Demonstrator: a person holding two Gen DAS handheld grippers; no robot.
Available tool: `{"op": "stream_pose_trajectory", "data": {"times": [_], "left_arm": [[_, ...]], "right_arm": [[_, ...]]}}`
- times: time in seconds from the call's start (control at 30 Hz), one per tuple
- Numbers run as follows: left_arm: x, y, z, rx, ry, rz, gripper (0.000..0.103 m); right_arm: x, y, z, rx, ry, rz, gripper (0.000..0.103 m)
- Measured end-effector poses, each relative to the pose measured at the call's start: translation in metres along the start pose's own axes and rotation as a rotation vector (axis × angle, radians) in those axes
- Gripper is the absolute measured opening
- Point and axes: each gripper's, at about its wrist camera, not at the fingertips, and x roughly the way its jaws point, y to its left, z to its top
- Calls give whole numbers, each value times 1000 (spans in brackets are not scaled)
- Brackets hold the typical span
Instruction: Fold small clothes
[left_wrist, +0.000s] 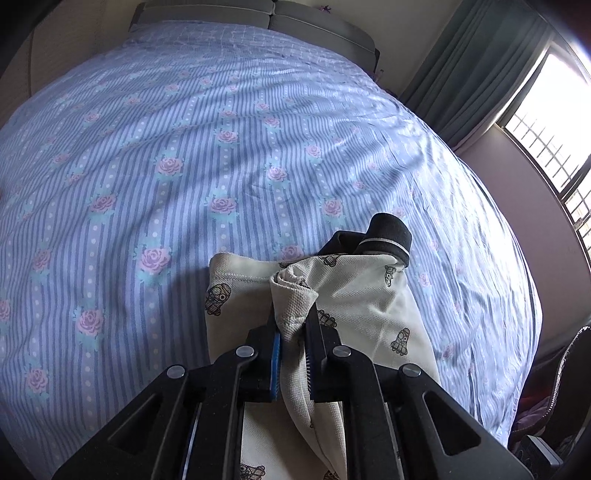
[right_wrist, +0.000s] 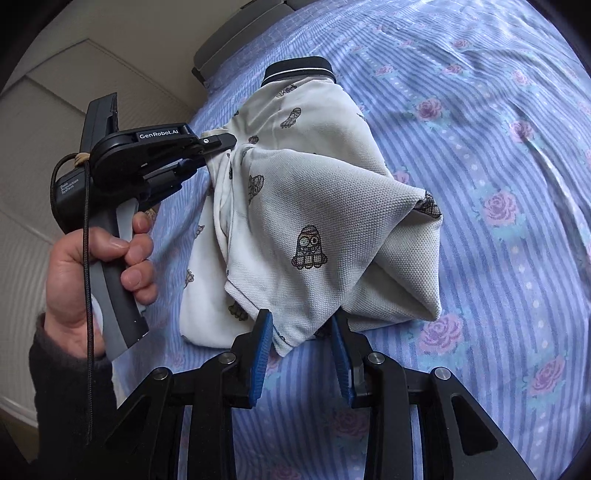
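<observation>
Left wrist: our left claw pinches a bunched fold of the shirt, which lies on the bed; a curtain hangs beyond.

Right wrist: our right claw is spread around the shirt's hem, pads not pressing. A hand holds the left claw at the shirt's far side.

I am working in a home bedroom. A wide bed fills both wrist views, covered by a blue-and-white striped cotton sheet printed with pink roses. A grey padded headboard in two sections stands at its far end. Grey-green fabric curtains hang beside a bright window with a metal grille. Cream panelled wardrobe doors line the wall next to the bed.
</observation>
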Motion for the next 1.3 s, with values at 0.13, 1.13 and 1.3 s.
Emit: {"op": "stream_pose_trajectory", "data": {"times": [0.13, 1.13, 1.3], "left_arm": [[1, -5, 3, 46, -19, 7, 11], [-38, 16, 3, 139, -92, 82, 25], [-66, 2, -12, 167, -145, 115, 31]], "right_arm": [[-5, 3, -6, -13, -17, 33, 9], [36, 79, -36, -121, 48, 120, 29], [7, 83, -42, -209, -10, 56, 38]]}}
